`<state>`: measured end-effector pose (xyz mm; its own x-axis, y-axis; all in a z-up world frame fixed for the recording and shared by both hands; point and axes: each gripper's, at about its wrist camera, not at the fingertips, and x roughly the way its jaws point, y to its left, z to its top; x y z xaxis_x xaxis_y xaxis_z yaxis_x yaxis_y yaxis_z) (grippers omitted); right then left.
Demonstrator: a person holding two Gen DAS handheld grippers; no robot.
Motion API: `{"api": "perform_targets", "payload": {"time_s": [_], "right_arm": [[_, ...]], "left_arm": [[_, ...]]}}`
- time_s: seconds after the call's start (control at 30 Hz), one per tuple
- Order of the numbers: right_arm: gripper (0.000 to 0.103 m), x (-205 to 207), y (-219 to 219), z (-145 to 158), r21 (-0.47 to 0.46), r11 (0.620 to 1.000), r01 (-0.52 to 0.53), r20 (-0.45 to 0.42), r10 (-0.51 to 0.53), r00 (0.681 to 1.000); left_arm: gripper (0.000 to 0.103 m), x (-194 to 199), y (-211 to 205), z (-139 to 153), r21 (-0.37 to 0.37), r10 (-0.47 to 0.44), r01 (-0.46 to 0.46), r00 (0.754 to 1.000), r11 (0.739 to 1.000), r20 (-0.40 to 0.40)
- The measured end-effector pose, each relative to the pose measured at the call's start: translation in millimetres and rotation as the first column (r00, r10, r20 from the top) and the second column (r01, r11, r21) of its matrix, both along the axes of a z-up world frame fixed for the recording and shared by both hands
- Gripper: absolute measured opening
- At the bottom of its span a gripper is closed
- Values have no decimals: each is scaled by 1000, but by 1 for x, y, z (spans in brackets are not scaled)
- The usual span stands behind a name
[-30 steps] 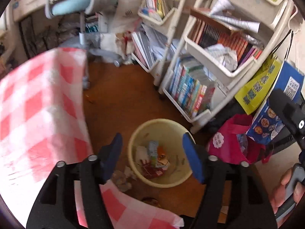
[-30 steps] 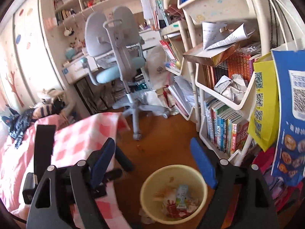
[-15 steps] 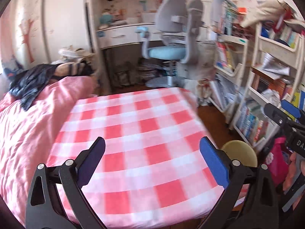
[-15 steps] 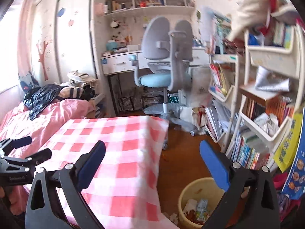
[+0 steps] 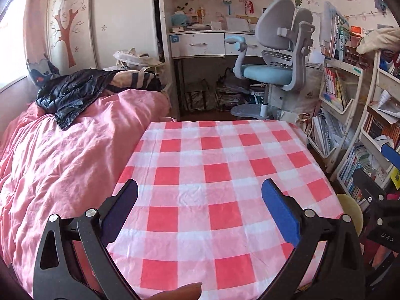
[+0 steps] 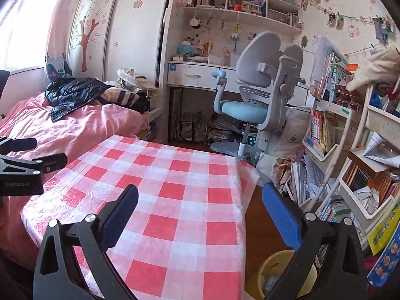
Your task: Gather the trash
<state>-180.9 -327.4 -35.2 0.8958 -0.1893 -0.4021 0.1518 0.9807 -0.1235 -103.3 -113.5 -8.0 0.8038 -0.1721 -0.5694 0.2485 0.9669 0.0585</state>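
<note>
Both tools (image 5: 200, 212) (image 6: 200, 215) wider, off the bin (image 6: 272, 272), apparently over the tablecloth (image 5: 225, 162).

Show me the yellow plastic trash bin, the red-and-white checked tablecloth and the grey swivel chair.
yellow plastic trash bin (image 6: 276, 258), right wrist view, rim
red-and-white checked tablecloth (image 5: 215, 172), left wrist view, middle
grey swivel chair (image 6: 258, 58), right wrist view, backrest

We count two grippers: left gripper (image 5: 200, 212), right gripper (image 6: 200, 215). Each has two blue pads, nothing between. One checked tablecloth (image 5: 225, 170) ahead of both. One yellow bin (image 6: 275, 270) low, just right of right gripper. One desk chair (image 6: 255, 95) beyond cloth. One pink bed (image 5: 62, 150) left of left gripper, one black jacket (image 5: 67, 95) on it. Books on shelves right: too many to count.
</note>
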Motion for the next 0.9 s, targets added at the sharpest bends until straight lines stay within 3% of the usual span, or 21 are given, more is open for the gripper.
{"api": "perform_targets", "payload": {"time_s": [0.07, 0.27, 0.9], "right_arm": [[95, 4, 6, -2, 11, 1000, -9, -8, 9, 1000], [95, 9, 4, -7, 42, 999, -4, -30, 5, 1000], [95, 20, 10, -14, 10, 1000, 26, -64, -25, 998]], "left_arm": [[96, 3, 6, 2, 7, 32, -32, 999, 999, 29], [96, 8, 13, -7, -21, 69, -69, 998, 997, -1], [96, 8, 22, -6, -81, 55, -55, 998, 995, -13]]}}
